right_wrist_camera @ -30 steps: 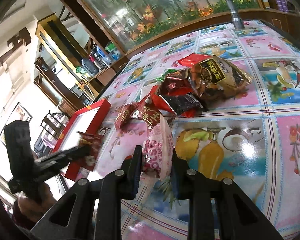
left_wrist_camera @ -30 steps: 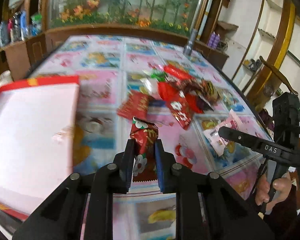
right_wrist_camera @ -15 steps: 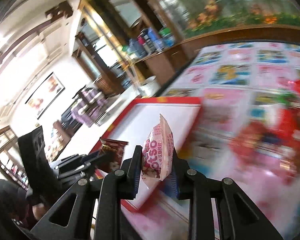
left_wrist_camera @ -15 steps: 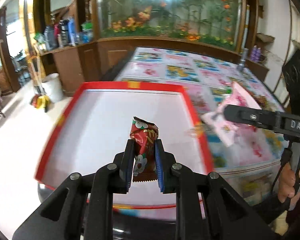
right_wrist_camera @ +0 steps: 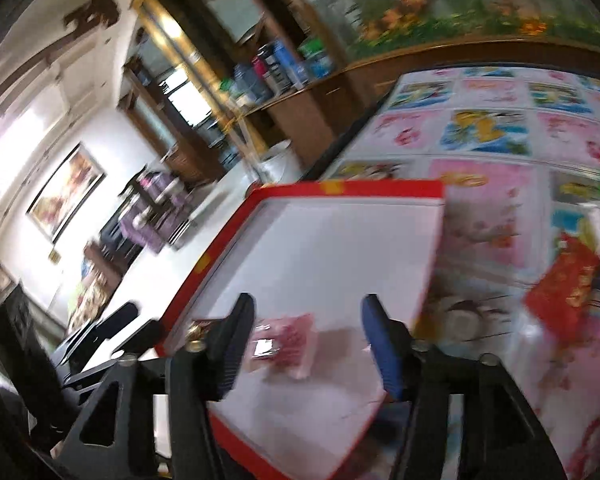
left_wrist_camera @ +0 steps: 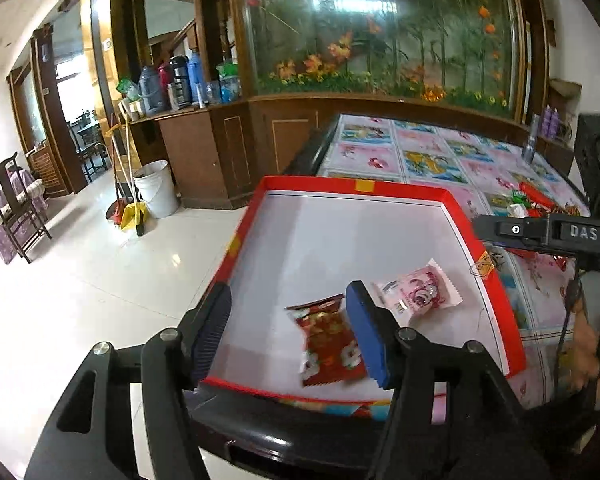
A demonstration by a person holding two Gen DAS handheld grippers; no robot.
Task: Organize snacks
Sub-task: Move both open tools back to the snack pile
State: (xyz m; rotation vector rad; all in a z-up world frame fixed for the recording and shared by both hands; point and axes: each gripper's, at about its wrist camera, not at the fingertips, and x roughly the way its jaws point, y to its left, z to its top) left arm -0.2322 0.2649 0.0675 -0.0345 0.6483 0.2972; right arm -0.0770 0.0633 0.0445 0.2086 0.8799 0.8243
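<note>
From the left wrist camera, my left tongs [left_wrist_camera: 288,332] have just been opening and now stand wide. The red-and-gold foil snack packet [left_wrist_camera: 328,346] they carried half a second ago lies loose on the white floor of the shallow red-rimmed cardboard box [left_wrist_camera: 356,186], between the jaws but touched by neither pad. At 2 o'clock from it, just beside, rests the pink plastic snack packet [left_wrist_camera: 418,294]. The right tongs' black arm reaches in from 3 o'clock.

From the right wrist camera, blurred, my right tongs [right_wrist_camera: 308,340] have likewise just been opening and gape wide; the pink packet [right_wrist_camera: 284,346] lies free in the box [right_wrist_camera: 340,189] near the left jaw. At 3 o'clock, the remaining heap of red snack wrappers [right_wrist_camera: 568,292] waits on the cartoon-patterned counter [right_wrist_camera: 492,128].

I judge both deliveries done; next I go back for more.
</note>
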